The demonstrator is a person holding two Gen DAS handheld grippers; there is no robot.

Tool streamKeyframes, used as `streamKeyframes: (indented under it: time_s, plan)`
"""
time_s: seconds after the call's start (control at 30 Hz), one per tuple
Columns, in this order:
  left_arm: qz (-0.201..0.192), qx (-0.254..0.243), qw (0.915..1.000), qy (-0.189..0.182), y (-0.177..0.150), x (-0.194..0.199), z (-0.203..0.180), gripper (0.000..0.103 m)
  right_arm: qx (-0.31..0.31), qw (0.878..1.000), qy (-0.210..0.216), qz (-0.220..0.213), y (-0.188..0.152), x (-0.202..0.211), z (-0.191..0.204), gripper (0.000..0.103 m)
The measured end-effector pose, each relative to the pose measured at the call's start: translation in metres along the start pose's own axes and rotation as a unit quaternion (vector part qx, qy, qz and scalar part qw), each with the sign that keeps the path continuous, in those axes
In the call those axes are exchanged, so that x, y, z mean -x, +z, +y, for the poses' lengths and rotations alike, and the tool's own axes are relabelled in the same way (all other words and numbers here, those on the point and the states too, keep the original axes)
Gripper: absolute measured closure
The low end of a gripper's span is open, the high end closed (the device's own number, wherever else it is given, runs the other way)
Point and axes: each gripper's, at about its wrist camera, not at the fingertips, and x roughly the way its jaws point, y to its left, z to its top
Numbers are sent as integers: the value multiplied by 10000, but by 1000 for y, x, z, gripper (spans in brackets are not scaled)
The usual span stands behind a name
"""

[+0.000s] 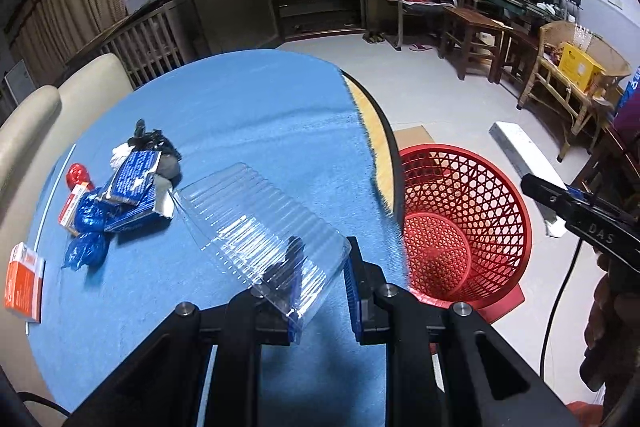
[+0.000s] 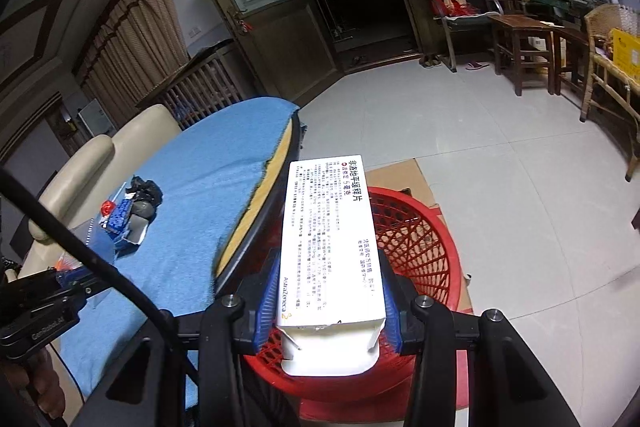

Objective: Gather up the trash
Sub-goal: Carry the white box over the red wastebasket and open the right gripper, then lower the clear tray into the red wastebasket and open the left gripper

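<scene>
Over the desk edge: I see a round desk [image 1: 248, 115] under a blue cloth [image 1: 240, 147], with a red basket [image 1: 460, 223] on the floor just beside its rim.
Left claw: my left claw [image 1: 320, 287] has a wide gap between its fingers; a clear ribbed plastic tray [image 1: 256, 223] rests with its near corner against the left finger, and I cannot tell whether it is truly pinched, as the right finger stands apart from it.
Tray position: it lies tilted above the blue cloth, near the desk edge and close to the basket.
Right claw: my right claw [image 2: 328, 303] is closed on a white medicine box [image 2: 330, 247], its blue pads pressed to both long sides.
Box position: the white medicine box is held above the basket [image 2: 412, 247], its printed face up and its torn end toward the camera.
Trash on the desk: a pile sits at the left of the cloth, with a blue printed packet [image 1: 134, 179], crumpled blue wrappers [image 1: 86, 251], a black wad [image 1: 154, 143] and a red crumpled piece [image 1: 76, 173].
Other boxes: an orange and white box [image 1: 24, 283] lies flat near the left rim, well apart from the tray.
Around the basket: flat cardboard [image 2: 400, 171] lies on the floor behind it.
Beside the desk: a cream sofa [image 1: 48, 107] stands at the far left.
</scene>
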Motion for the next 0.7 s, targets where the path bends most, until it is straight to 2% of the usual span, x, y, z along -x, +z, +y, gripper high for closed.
streamKeyframes:
  time_s: [0.07,0.1,0.13,0.17,0.4,0.7]
  plan:
    - [25,-16,10000,-26,1,-4,-3,82,8,9999,-59,128,1,-9,-2,54]
    - [44,-31,10000,-40,2,-6,-5,82,5,9998,-92,177,2,-13,-4,49]
    - [55,-41,10000,-45,3,-7,-6,82,-7,9997,-132,229,2,-18,-6,28]
    - [68,-61,9999,-54,3,-8,-7,82,-32,9996,-159,225,2,-21,-8,16]
    - [126,-164,9997,-153,11,-18,-20,82,-220,9995,-241,14,6,-12,-20,16]
    - [72,-597,9963,-616,34,-25,-74,82,-630,9969,-397,-262,13,13,-46,16]
